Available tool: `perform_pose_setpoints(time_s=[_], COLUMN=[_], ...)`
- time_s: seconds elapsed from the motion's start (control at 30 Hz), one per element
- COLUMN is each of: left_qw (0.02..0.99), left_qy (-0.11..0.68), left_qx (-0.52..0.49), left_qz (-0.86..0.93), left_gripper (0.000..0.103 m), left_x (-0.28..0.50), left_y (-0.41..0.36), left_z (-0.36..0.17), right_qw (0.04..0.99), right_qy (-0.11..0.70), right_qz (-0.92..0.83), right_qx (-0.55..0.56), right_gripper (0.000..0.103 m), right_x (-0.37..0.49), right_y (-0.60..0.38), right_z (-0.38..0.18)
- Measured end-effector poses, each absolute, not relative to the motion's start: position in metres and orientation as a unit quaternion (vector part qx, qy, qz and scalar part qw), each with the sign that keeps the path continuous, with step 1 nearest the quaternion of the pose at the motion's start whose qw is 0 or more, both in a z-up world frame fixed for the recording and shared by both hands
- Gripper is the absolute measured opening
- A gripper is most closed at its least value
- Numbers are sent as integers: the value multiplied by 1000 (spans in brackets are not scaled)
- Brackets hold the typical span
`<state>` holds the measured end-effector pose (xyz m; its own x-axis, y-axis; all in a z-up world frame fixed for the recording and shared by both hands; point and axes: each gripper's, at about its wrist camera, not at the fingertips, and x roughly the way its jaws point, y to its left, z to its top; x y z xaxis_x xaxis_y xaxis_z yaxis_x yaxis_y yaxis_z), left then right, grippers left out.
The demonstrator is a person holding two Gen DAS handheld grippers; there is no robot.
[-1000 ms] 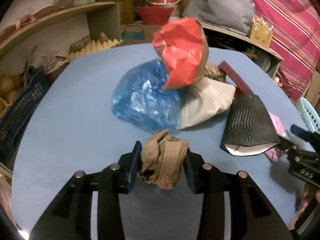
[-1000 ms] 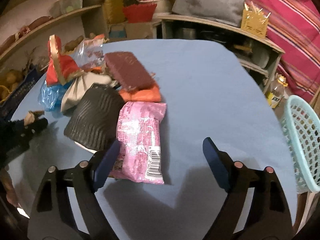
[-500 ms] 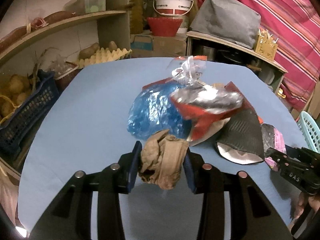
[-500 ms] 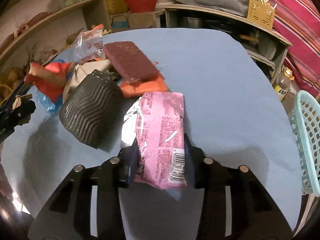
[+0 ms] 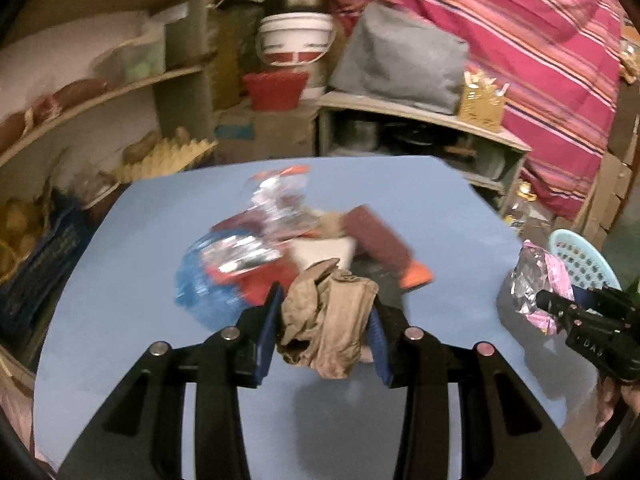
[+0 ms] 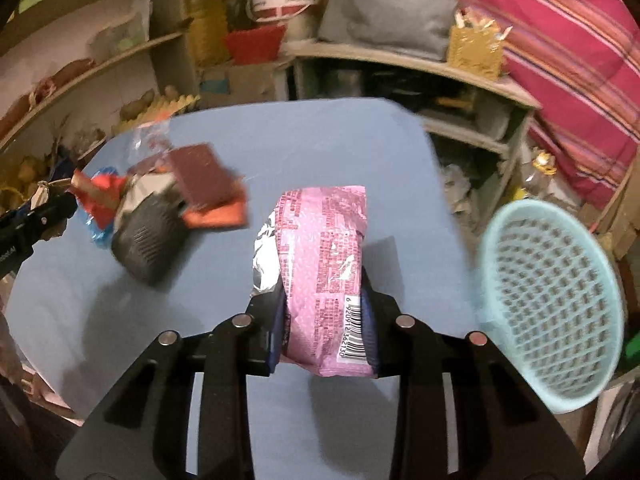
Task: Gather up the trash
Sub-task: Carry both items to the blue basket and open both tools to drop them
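Between my right gripper's (image 6: 325, 322) fingers sits the pink snack wrapper (image 6: 325, 268); the jaws are closing on it, where a second ago they stood wide with the wrapper lying flat on the blue table (image 6: 304, 140). Now its far end hangs clear of the table, silver lining showing on one side. My left gripper (image 5: 325, 330) pinches the crumpled brown paper (image 5: 326, 320), as it did a second ago, and it too has come up off the table.

Taking the turquoise basket (image 6: 550, 304) as my mark: it stands off the table's edge, just beside the pink wrapper on my right. The rest of the pile, a blue plastic bag (image 5: 204, 284), a red wrapper (image 5: 264, 284), a dark ribbed pouch (image 6: 148, 240) and a maroon packet (image 6: 200, 174), lies on the table well apart from the basket, on the far side of both grippers.

So both hands are loaded and lifted. I judge the next thing is carrying across to the basket, the right load first since it is nearer.
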<state>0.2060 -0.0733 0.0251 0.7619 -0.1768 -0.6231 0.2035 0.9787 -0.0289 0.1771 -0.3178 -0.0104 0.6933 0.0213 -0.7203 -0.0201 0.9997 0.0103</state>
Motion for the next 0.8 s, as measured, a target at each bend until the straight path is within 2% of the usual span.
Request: perform_pose_setpoints(time_s=[0.23,0.43,0.67,0.8], left_qw=[936,925,906,898], left_qy=[320,315,308,310], left_qx=[22,46,73,83], left_qz=[-149,-209,-282,-301], left_gripper=[40,40,40,40], left_x=[222,231,231,236], left_y=[-161,-267,-376,-413], left_z=[32,30,22,11], right_qw=[924,923,919,915], right_qy=[377,362,357,360], right_qz=[-54,-117,-152,-162], right_qx=[33,53,71,78], right_gripper=[32,32,32,32], right_x=[156,145,135,128], right_y=[-415,-505,-564,-582], right_z=[3,6,-2,-12])
